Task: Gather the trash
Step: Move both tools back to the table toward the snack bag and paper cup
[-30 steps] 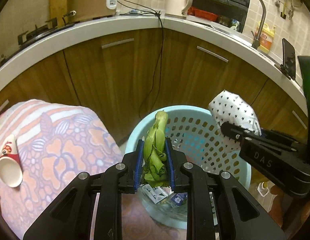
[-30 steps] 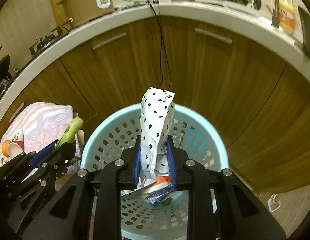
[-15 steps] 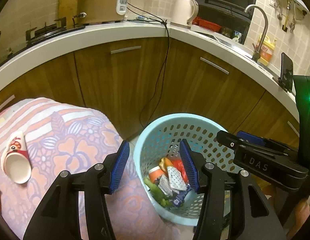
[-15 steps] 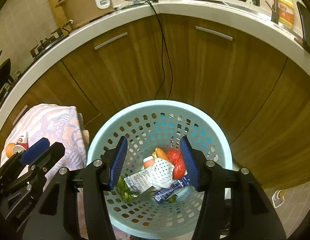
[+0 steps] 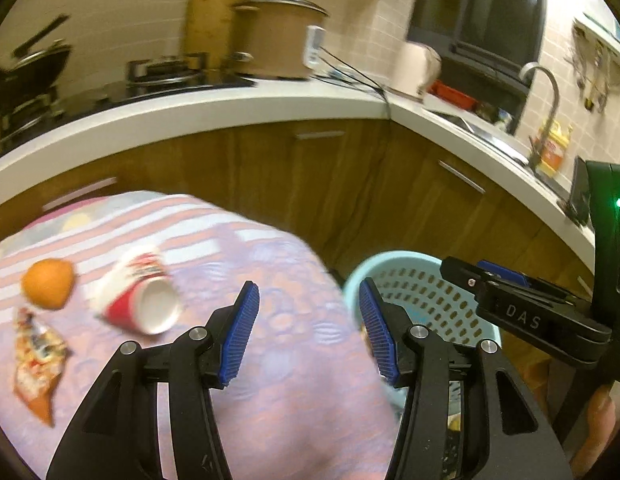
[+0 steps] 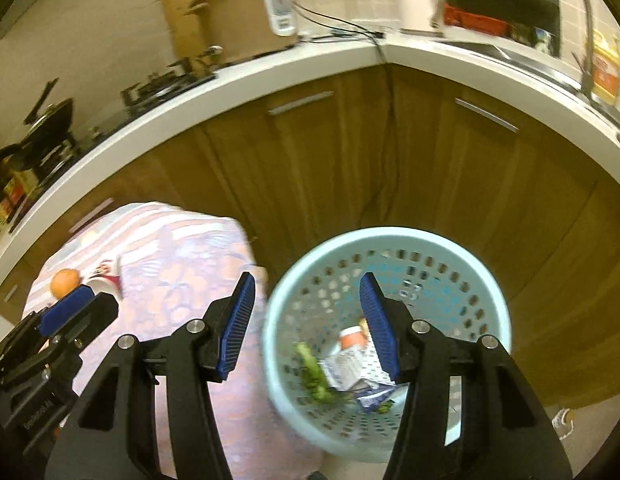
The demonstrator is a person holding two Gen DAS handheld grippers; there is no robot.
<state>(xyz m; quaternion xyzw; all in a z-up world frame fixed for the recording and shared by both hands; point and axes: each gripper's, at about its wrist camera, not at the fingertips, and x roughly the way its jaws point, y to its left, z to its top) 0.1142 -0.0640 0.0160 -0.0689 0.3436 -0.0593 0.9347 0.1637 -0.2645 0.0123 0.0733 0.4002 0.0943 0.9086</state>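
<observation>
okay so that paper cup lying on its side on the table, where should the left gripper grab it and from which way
Grip the paper cup across its red and white wall, just behind the open rim, coming down from above with the left gripper. It lies tipped over, mouth toward the camera, so the round sides are exposed; squeeze gently, since thin paper probably crushes.

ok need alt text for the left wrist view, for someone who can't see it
The open, empty left gripper hangs over a floral-clothed table where a tipped paper cup, an orange peel and a snack wrapper lie. To its right stand the pale blue trash basket and the right gripper, with kitchen cabinets behind.
</observation>
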